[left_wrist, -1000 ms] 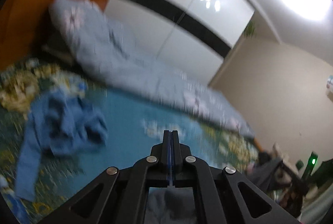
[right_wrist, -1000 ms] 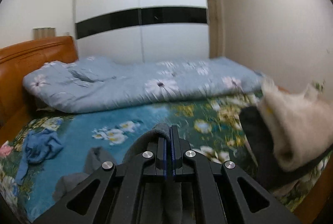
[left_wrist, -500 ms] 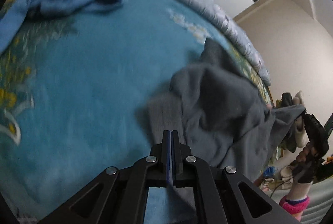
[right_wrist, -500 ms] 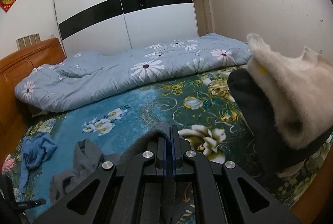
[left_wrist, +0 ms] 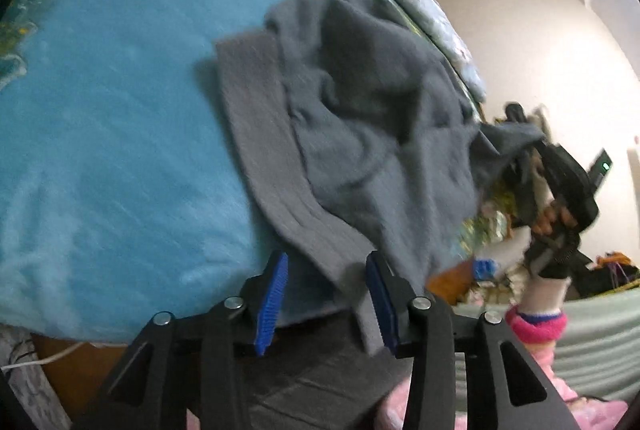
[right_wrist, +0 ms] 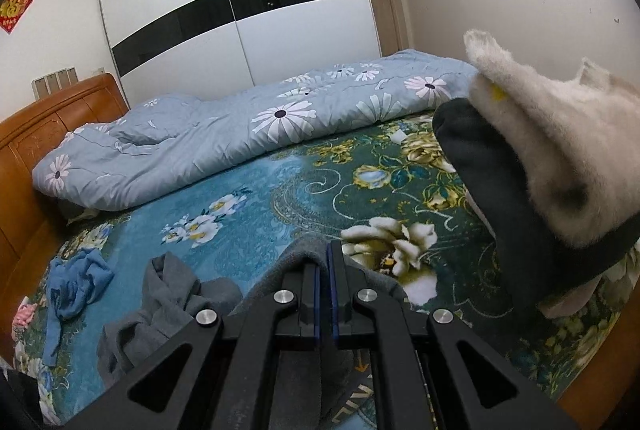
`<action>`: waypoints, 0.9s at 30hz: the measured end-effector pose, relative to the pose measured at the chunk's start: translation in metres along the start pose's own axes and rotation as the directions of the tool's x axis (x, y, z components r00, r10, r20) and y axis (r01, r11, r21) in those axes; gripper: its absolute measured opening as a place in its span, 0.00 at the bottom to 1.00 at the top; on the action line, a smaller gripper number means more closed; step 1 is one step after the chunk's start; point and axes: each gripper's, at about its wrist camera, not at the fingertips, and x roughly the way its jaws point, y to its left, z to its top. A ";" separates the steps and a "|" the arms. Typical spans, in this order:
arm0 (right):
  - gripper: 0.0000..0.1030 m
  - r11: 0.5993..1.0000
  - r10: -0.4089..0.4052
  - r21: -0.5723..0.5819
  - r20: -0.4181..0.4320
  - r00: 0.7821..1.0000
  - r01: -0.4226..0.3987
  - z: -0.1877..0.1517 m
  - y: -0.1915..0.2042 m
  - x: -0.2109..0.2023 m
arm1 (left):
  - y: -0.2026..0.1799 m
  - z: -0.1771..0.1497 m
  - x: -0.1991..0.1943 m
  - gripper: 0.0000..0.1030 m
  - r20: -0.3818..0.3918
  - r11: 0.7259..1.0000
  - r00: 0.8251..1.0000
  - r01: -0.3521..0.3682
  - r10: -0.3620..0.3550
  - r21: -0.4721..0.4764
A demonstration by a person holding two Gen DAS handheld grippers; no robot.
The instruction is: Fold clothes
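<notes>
Left wrist view: our left gripper (left_wrist: 326, 300), its jaws just opening, straddles without pinching the ribbed hem of the grey sweater (left_wrist: 360, 118), which runs up and right across the bed (left_wrist: 100, 130) to our right gripper (right_wrist: 324, 266), clenched on its far edge. A blue garment (right_wrist: 76, 282) lies well clear.
</notes>
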 end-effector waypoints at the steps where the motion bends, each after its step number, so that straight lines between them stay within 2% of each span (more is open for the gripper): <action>1: 0.04 1.000 0.004 0.000 -0.004 1.000 -0.004 -0.001 0.001 0.001 | -0.005 0.001 0.003 0.43 -0.004 1.000 1.000 0.015 -0.015 0.012; 4: 0.04 1.000 0.010 -0.016 -0.013 1.000 -0.010 -0.003 0.006 0.002 | -0.020 0.002 0.012 0.36 -0.002 0.998 0.999 0.033 -0.033 0.058; 5: 0.04 1.000 0.010 -0.022 -0.014 1.000 -0.010 -0.003 0.007 0.002 | -0.025 0.006 0.012 0.18 0.009 0.996 0.999 0.030 -0.030 0.081; 7: 0.04 0.999 0.010 -0.034 -0.015 1.000 -0.010 -0.003 0.008 0.002 | -0.032 0.014 0.013 0.09 0.043 0.993 0.999 0.014 -0.019 0.114; 8: 0.04 0.999 0.009 -0.040 -0.016 1.000 -0.010 -0.004 0.009 0.003 | -0.035 0.022 0.010 0.04 0.084 0.992 0.996 0.014 -0.024 0.127; 10: 0.04 0.998 -0.003 -0.057 -0.006 1.000 0.002 -0.003 0.009 0.001 | -0.040 0.035 -0.011 0.04 0.185 0.990 0.981 0.034 -0.060 0.140; 11: 0.04 0.998 -0.012 -0.066 0.005 1.000 0.013 -0.003 0.010 -0.002 | -0.041 0.042 -0.028 0.04 0.253 0.989 0.964 0.046 -0.082 0.144; 13: 0.04 0.997 -0.019 -0.074 0.035 0.999 0.022 0.000 0.009 -0.009 | -0.041 0.057 -0.069 0.04 0.391 0.987 0.913 0.055 -0.112 0.154; 15: 0.04 0.998 -0.008 -0.067 0.069 0.998 0.013 0.004 0.007 -0.020 | -0.043 0.066 -0.113 0.04 0.516 0.986 0.851 0.017 -0.103 0.169; 18: 0.04 0.997 0.047 -0.062 0.126 0.991 -0.039 0.011 0.011 -0.043 | -0.045 0.068 -0.173 0.04 0.632 0.981 0.765 -0.003 -0.124 0.196; 20: 0.04 0.994 0.088 -0.072 0.157 0.984 -0.077 0.015 0.017 -0.058 | -0.050 0.068 -0.203 0.04 0.675 0.975 0.725 -0.017 -0.140 0.220; 22: 0.04 0.986 0.136 -0.123 0.188 0.973 -0.114 0.023 0.035 -0.073 | -0.057 0.072 -0.221 0.04 0.703 0.971 0.697 -0.038 -0.144 0.236; 24: 0.04 0.977 0.152 -0.179 0.212 0.965 -0.115 0.033 0.052 -0.079 | -0.061 0.088 -0.236 0.04 0.731 0.967 0.674 -0.102 -0.105 0.233; 26: 0.04 0.965 0.170 -0.235 0.234 0.957 -0.114 0.044 0.069 -0.085 | -0.054 0.109 -0.239 0.04 0.736 0.967 0.676 -0.156 -0.043 0.199; 27: 0.03 0.962 0.164 -0.249 0.218 0.962 -0.107 0.051 0.075 -0.075 | -0.050 0.126 -0.233 0.04 0.726 0.970 0.688 -0.169 -0.013 0.177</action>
